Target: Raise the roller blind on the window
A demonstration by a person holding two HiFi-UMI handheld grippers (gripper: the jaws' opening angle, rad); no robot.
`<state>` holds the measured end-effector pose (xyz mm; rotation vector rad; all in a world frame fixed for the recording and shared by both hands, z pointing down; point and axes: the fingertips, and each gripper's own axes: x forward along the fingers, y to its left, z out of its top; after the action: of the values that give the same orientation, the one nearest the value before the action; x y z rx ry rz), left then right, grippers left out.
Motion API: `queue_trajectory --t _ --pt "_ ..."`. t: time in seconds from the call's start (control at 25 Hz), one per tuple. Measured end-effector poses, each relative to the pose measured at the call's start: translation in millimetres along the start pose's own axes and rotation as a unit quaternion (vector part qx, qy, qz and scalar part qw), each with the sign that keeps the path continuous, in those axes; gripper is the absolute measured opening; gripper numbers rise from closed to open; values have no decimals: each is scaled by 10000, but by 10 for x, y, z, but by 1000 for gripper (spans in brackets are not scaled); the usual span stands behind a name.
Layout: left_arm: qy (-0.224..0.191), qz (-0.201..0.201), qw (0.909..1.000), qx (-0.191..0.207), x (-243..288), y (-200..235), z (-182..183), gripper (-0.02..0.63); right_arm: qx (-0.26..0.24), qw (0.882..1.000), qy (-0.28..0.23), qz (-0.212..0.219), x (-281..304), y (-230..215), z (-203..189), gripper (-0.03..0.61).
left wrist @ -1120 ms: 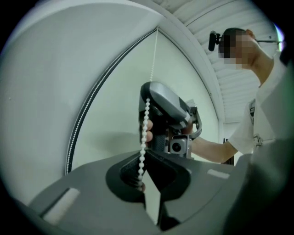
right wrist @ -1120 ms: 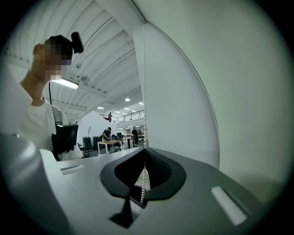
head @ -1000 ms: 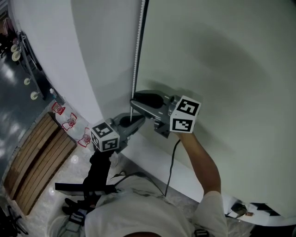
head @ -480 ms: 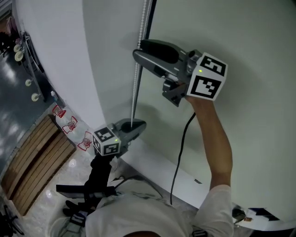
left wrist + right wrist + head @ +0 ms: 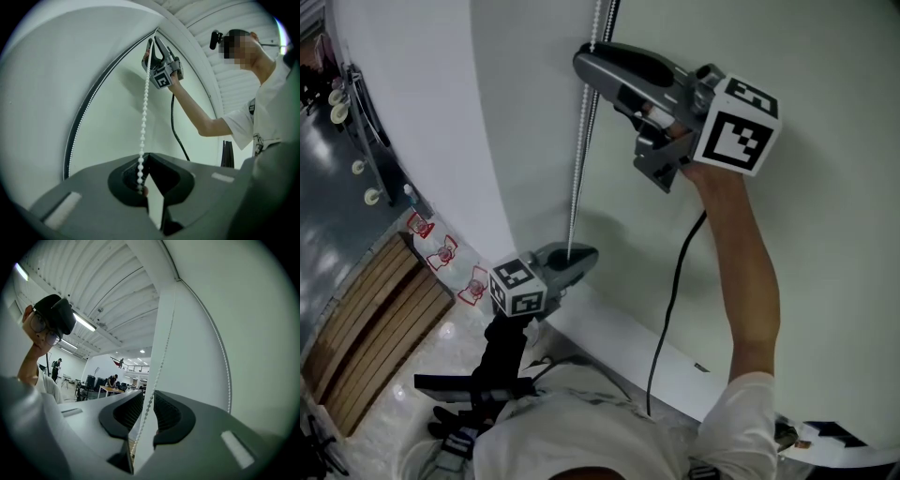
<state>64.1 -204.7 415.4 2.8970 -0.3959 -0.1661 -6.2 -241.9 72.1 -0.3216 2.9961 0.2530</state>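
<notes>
A white bead chain [image 5: 584, 141] hangs down beside the pale roller blind [image 5: 787, 141]. My right gripper [image 5: 584, 58] is high up on the chain. Its jaws have just been closing, and in the right gripper view the chain [image 5: 154, 380] runs between them, pinched in the narrow gap. Low down, my left gripper [image 5: 584, 253] points level at the blind and is shut on the chain's lower part [image 5: 140, 166]. From the left gripper view, the right gripper [image 5: 153, 41] shows far above with the chain taut between the two.
A black cable [image 5: 670, 300] hangs from the right gripper along the person's arm. A white sill [image 5: 623, 345] runs under the blind. A wooden slatted bench [image 5: 366, 323] and small red items [image 5: 442, 249] lie on the floor at the left.
The right gripper has climbed the chain from just above the left gripper to high up near the frame's top. The left gripper has stayed where it was, still on the chain.
</notes>
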Motion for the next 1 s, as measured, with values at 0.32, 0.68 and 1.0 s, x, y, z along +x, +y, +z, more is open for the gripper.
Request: queue_trajectory --t 0.32,0.68,1.0 --pt "31 4 10000 -15 26 -6 21 -2 223 9994 90 249 28 23 123 6" --pt "56 -58 9999 -104 31 -29 -19 -2 572 9961 281 605 2 101 99 3" --pt "-1 -133 9997 -221 30 -27 53 -2 656 9960 161 580 -42 96 9 3"
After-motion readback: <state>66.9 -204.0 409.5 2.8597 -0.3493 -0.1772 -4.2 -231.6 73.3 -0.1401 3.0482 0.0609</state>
